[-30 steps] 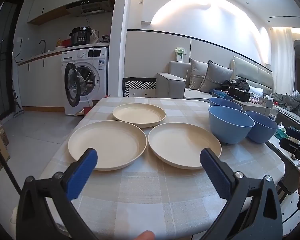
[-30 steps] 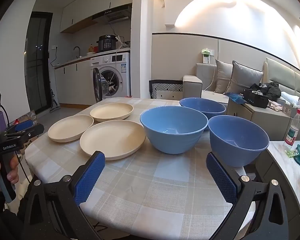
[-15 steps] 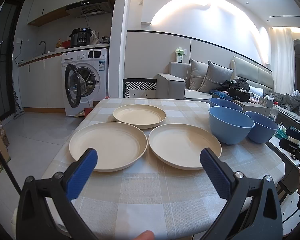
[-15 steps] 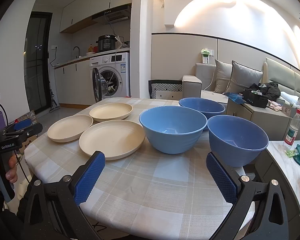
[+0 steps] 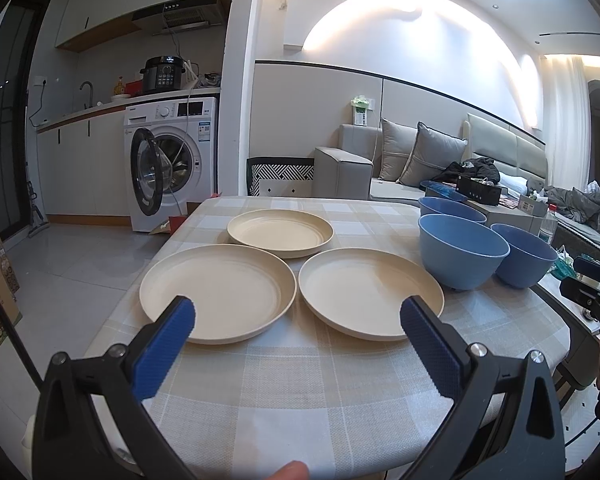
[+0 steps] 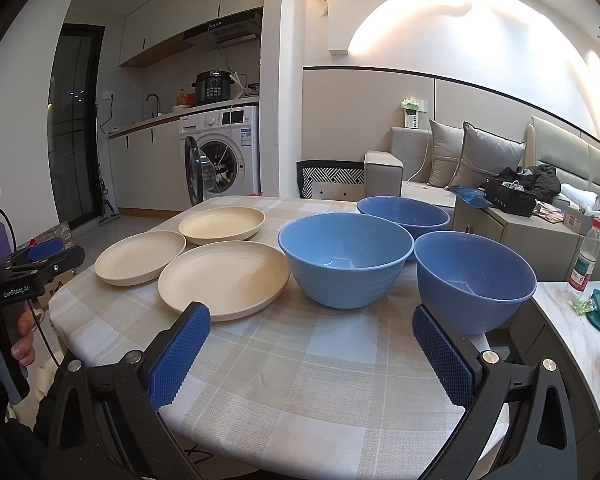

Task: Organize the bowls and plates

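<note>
Checked table [image 5: 300, 380] (plates [image 5: 218, 292], bowls [image 6: 346, 258])

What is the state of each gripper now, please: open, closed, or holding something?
Left gripper: open, holding nothing, above the table edge before the plates.
Right gripper: open, holding nothing, before the bowls.

Both wrist views face across the table [image 5: 300, 380], probably from its near edge
</note>
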`<state>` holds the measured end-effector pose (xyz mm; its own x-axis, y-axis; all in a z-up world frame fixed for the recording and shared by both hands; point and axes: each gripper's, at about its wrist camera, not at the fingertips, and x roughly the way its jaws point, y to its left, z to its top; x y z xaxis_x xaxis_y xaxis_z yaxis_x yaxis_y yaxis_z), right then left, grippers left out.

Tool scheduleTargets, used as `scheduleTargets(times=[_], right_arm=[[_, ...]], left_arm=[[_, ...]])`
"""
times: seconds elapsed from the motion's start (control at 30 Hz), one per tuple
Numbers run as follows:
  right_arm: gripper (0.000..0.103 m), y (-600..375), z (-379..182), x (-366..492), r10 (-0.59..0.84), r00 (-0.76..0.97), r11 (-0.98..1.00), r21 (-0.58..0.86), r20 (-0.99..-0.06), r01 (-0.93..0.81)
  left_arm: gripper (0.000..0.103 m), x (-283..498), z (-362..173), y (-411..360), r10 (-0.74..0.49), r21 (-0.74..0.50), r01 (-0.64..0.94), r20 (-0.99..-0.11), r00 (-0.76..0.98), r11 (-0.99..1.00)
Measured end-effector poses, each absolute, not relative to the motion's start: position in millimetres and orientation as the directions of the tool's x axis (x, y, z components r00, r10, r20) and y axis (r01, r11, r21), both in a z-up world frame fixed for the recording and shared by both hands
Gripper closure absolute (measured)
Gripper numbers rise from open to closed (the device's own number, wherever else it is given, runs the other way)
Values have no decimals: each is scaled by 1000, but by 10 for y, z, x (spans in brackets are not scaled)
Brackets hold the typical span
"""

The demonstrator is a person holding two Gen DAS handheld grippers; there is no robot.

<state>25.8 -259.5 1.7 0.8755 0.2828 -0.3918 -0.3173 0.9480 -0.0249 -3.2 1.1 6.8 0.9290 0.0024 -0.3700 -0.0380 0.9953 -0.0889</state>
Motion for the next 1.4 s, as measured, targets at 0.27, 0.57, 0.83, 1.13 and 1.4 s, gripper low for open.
scheduleTargets(times=[0.27,0.57,0.83,1.13,1.4], right_arm=[[0,-2618,29,259,282,876,948,-25,-391,-316],[0,-2623,42,271,279,878,950,-25,-390,-313],[0,-2631,43,272,280,877,949,-24,-390,-314],[0,-2620,36,271,279,878,949,-25,-389,-313],[0,-2690,78,265,277,879,951,-22,-388,-309]], left_arm=[[0,-33,65,13,2,-89,-37,-369,930,995],[0,-34,65,14,2,-89,-37,-369,930,995],[0,-36,67,17,0,-91,-35,-369,930,995],[0,-47,90,37,4,-89,-40,-368,930,995],[0,-48,89,38,5,-89,-41,-368,930,995]])
